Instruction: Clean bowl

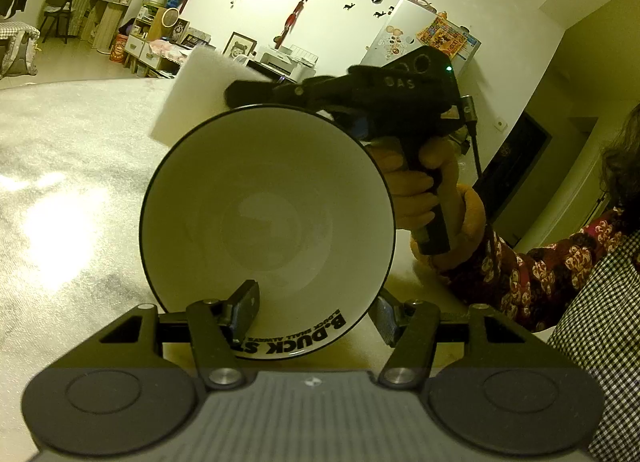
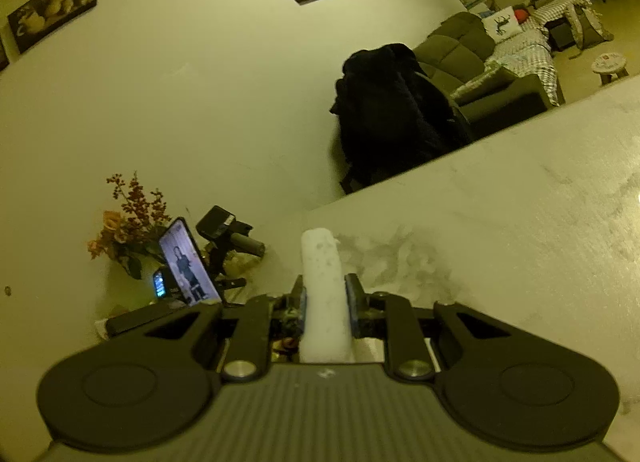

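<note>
Wiping looks to be the step in hand. Your left gripper [image 1: 316,312] has its fingers spread wide, one inside the wall and one outside, on the near rim of the bowl [image 1: 268,202], tipped on edge above the bench [image 1: 72,182]. Its base reads "B·DUCK", upside down. Your right gripper [image 2: 325,302] pinches a white sponge [image 2: 322,282] nearly shut behind the bowl's far rim. Next, I judge, bring the sponge into the bowl.

Left gripper [image 1: 316,312] clamps the bowl [image 1: 267,230], tipped toward camera; right gripper [image 1: 240,92] holds the sponge [image 1: 196,94] behind its rim.
</note>
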Demonstrator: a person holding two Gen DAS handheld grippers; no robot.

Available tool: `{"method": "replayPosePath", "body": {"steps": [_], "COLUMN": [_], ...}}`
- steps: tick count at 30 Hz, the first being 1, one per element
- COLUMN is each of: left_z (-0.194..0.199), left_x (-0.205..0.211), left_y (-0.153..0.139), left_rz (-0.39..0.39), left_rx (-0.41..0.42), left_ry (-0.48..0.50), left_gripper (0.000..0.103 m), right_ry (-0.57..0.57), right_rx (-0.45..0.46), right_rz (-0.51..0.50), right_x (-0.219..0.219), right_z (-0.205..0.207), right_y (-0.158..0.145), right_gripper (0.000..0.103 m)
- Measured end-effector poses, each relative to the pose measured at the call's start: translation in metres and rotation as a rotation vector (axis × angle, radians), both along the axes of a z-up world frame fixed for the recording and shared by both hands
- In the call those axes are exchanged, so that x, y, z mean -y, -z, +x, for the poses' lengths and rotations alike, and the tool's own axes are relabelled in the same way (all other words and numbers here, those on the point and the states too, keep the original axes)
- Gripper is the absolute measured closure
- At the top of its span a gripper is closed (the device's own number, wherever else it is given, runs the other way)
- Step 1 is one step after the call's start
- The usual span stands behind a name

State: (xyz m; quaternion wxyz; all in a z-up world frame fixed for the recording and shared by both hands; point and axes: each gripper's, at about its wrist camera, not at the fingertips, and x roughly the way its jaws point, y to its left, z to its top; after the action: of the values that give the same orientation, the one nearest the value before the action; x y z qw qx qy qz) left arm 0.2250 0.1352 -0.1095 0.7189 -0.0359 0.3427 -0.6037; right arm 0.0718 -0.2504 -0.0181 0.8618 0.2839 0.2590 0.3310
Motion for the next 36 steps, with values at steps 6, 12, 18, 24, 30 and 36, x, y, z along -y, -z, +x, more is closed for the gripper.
{"method": "replayPosePath", "body": {"steps": [6,12,18,24,30,36], "left_z": [0.001,0.0,-0.001,-0.006,-0.006,-0.022], "left_x": [0.0,-0.001,0.0,0.001,0.001,0.011], "left_y": [0.0,0.0,-0.002,-0.009,-0.023,-0.016], "left_rz": [-0.001,-0.001,0.001,-0.02,-0.075,0.045], "left_rx": [-0.001,-0.002,0.003,0.029,0.012,-0.002], "left_ry": [0.001,0.0,0.0,0.002,0.001,0.001], "left_gripper": [0.041,0.041,0.041,0.041,0.041,0.041], "right_ry": [-0.024,-0.021,-0.007,-0.021,-0.05,-0.113], "right_rx": [0.053,0.032,-0.033,-0.024,-0.015,0.023], "right_rz": [0.054,0.041,-0.015,-0.029,-0.036,-0.038], "right_x": [0.008,0.006,0.0,-0.002,-0.003,-0.004], "right_z": [-0.007,-0.002,0.007,0.004,0.003,-0.004], "right_y": [-0.011,-0.006,0.006,0.005,0.003,-0.005], "right_gripper": [0.083,0.083,0.083,0.082,0.082,0.081]}}
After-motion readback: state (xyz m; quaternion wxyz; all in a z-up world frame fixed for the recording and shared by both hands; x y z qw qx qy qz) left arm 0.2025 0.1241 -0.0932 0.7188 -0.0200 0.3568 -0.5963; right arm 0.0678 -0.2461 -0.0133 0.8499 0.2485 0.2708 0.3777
